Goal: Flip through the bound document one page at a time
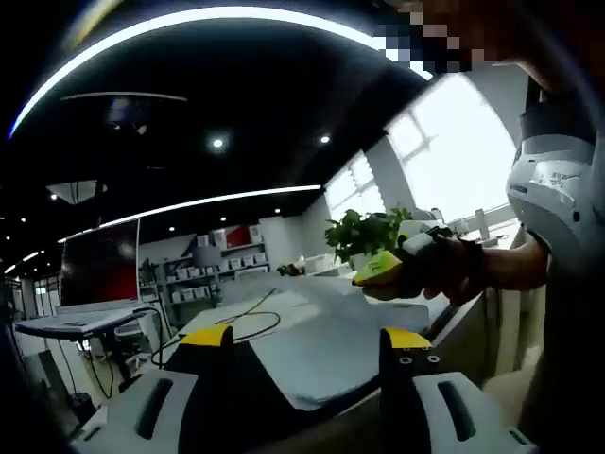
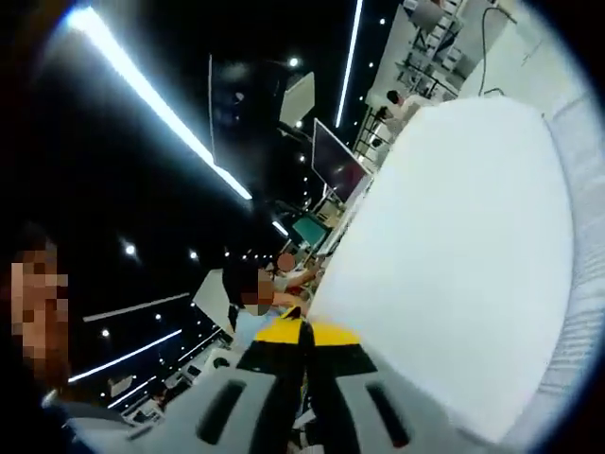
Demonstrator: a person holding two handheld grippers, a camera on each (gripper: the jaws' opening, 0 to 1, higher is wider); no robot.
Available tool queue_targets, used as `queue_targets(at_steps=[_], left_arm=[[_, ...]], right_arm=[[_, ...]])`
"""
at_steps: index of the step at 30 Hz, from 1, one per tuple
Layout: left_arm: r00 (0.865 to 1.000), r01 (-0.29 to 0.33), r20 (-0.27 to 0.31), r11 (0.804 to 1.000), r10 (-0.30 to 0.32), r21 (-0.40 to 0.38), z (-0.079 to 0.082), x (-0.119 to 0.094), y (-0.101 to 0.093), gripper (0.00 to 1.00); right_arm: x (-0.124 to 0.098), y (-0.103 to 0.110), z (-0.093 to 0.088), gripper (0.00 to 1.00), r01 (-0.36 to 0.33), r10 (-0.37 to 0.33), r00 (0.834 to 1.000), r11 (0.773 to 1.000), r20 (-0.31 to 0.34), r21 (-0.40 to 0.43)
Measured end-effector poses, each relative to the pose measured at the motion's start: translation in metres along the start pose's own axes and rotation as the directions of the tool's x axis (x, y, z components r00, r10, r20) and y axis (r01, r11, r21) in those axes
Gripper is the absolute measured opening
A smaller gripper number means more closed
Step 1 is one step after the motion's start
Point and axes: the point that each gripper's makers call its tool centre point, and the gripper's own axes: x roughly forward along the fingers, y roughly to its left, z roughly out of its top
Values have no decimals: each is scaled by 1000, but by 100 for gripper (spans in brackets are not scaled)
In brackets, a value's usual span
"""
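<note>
The bound document (image 1: 312,345) lies open on the table, its white pages spreading just beyond my left gripper (image 1: 305,338). That gripper's two yellow-tipped jaws stand wide apart, holding nothing. My right gripper (image 1: 378,271), in a gloved hand, comes in from the right and holds the edge of a raised page (image 1: 331,288). In the right gripper view, the right gripper (image 2: 304,331) has its yellow tips pressed together on the corner of a large white page (image 2: 454,246). This page curves up and to the right. A ribbed stack of page edges (image 2: 575,284) runs along the far right.
A black cable (image 1: 250,326) crosses the table beyond the document. A potted plant (image 1: 364,232) stands behind it, with a monitor (image 1: 99,270) and cart at the left and shelves at the back. The person's sleeve (image 1: 558,189) fills the right side. Seated people (image 2: 260,288) show far off.
</note>
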Motion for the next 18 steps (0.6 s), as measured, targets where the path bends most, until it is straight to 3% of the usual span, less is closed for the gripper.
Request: queue_targets(at_steps=[10,14,18], left_arm=[[997,-68,-33,998,67,-15,-14,-21,15,60],[994,-93,-53,995,92,-25,-19,-31,18,59],[991,-118,-62,992,116,-32,-23,-39,24,59]], right_arm=[[27,-18,-11,1,53,-50,997,997,-57,56],[36,-30,-16,1,75,-65,994,990,-86,116],[42,-42,-25,1,119,-106,987,987,-120,108]])
